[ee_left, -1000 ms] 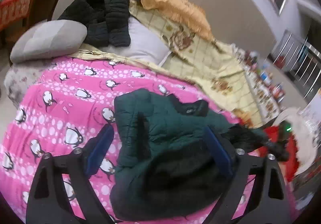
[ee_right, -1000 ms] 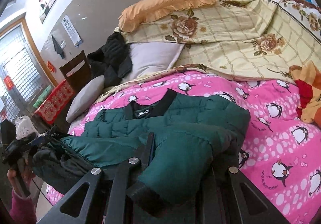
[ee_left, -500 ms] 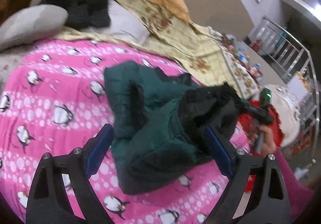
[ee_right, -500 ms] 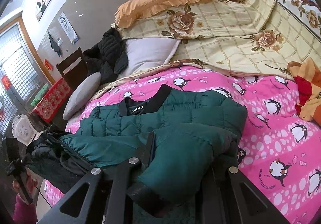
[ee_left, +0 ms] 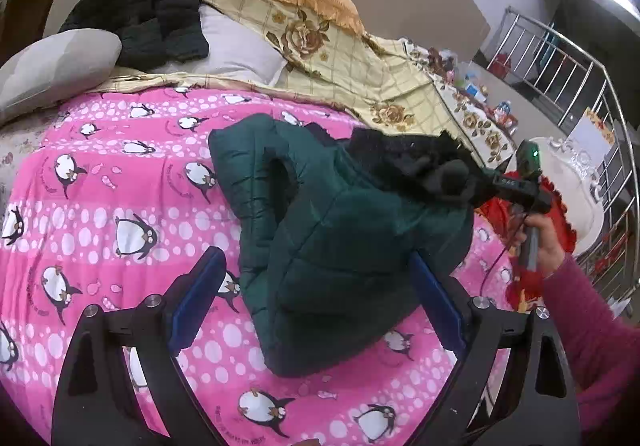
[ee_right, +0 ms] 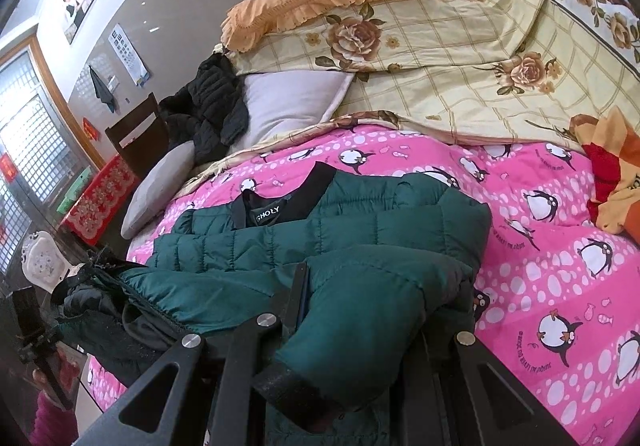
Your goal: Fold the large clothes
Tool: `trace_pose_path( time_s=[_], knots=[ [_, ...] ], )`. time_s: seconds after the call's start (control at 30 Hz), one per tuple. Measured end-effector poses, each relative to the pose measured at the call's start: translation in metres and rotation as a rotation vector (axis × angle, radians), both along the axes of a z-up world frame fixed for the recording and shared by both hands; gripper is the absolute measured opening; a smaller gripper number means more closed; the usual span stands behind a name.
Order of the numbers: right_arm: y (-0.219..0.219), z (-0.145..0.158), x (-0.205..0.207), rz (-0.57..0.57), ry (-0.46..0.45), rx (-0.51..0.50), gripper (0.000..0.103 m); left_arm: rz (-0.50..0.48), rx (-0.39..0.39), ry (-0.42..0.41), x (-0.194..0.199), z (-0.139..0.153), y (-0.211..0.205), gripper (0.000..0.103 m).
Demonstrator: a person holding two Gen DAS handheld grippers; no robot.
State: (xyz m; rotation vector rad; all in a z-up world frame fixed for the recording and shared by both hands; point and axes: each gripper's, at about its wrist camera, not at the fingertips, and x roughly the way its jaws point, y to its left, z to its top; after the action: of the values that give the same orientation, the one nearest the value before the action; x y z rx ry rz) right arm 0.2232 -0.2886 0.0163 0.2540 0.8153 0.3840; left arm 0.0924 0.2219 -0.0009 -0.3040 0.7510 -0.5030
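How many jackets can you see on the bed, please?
2: a green jacket lying on the pink penguin blanket, and a black jacket heaped on the pillows at the head; others may be hidden.

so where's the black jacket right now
In the left wrist view the black jacket lies top left at the head of the bed, draped over the white pillow, beside the grey pillow.

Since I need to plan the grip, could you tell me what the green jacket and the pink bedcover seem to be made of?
The green jacket looks like smooth synthetic shell over padding: stitched puffy channels, slight sheen, a ribbed knit cuff. The pink bedcover seems a matte printed woven fabric, probably cotton or polyester; the weave is too fine to tell.
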Motion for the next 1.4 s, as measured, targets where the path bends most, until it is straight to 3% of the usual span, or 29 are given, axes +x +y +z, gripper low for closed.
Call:
trace_pose_path(
  time_s=[0.13,0.27,0.3,0.37,0.4,0.47,0.5,0.7,0.83,1.03,1.1,1.13,1.2,1.27,1.33,1.4],
  knots=[
    [0.0,0.0,0.0,-0.004,0.006,0.0,0.016,-0.009,-0.012,0.008,0.013,-0.008,-0.008,0.092],
    [0.0,-0.001,-0.002,-0.006,0.008,-0.006,0.016,-0.03,0.053,0.016,0.025,-0.019,-0.028,0.09],
    [0.0,-0.001,-0.001,-0.006,0.008,-0.008,0.016,-0.027,0.071,0.015,0.026,-0.02,-0.031,0.077],
    [0.0,-0.001,-0.001,-0.01,0.011,-0.012,0.016,0.012,0.142,0.008,0.029,-0.019,-0.041,0.062],
    [0.0,-0.002,-0.002,-0.014,0.011,-0.017,0.016,0.035,0.171,-0.001,0.03,-0.017,-0.045,0.048],
    [0.0,0.0,-0.001,-0.024,0.009,-0.022,0.016,0.059,0.199,-0.015,0.033,-0.012,-0.048,0.034],
    [-0.001,0.0,-0.001,-0.032,0.006,-0.025,0.016,0.082,0.212,-0.024,0.035,-0.009,-0.048,0.029],
    [-0.003,0.008,0.016,-0.09,0.004,-0.031,0.016,0.21,0.196,-0.029,0.074,0.012,-0.05,0.023],
    [-0.001,0.016,0.038,-0.125,-0.018,-0.038,0.016,0.267,0.201,-0.021,0.11,0.015,-0.052,0.022],
    [-0.006,-0.02,0.087,-0.196,0.046,0.008,0.017,0.384,0.196,0.09,0.167,-0.031,-0.053,0.024],
    [-0.005,-0.038,0.102,-0.195,0.065,0.03,0.023,0.435,0.213,0.105,0.178,-0.048,-0.055,0.043],
    [-0.005,-0.042,0.105,-0.198,0.071,0.04,0.025,0.449,0.211,0.107,0.18,-0.051,-0.055,0.046],
    [-0.01,-0.04,0.107,-0.208,0.066,0.089,0.027,0.476,0.188,0.12,0.185,-0.058,-0.05,0.063],
    [-0.018,-0.031,0.101,-0.217,0.053,0.156,0.034,0.486,0.145,0.138,0.187,-0.06,-0.042,0.071],
    [-0.021,-0.018,0.092,-0.194,0.032,0.179,0.041,0.474,0.104,0.148,0.185,-0.059,-0.036,0.073],
    [-0.024,0.0,0.082,-0.174,-0.003,0.173,0.058,0.466,0.11,0.143,0.183,-0.057,-0.035,0.076]
  ],
)
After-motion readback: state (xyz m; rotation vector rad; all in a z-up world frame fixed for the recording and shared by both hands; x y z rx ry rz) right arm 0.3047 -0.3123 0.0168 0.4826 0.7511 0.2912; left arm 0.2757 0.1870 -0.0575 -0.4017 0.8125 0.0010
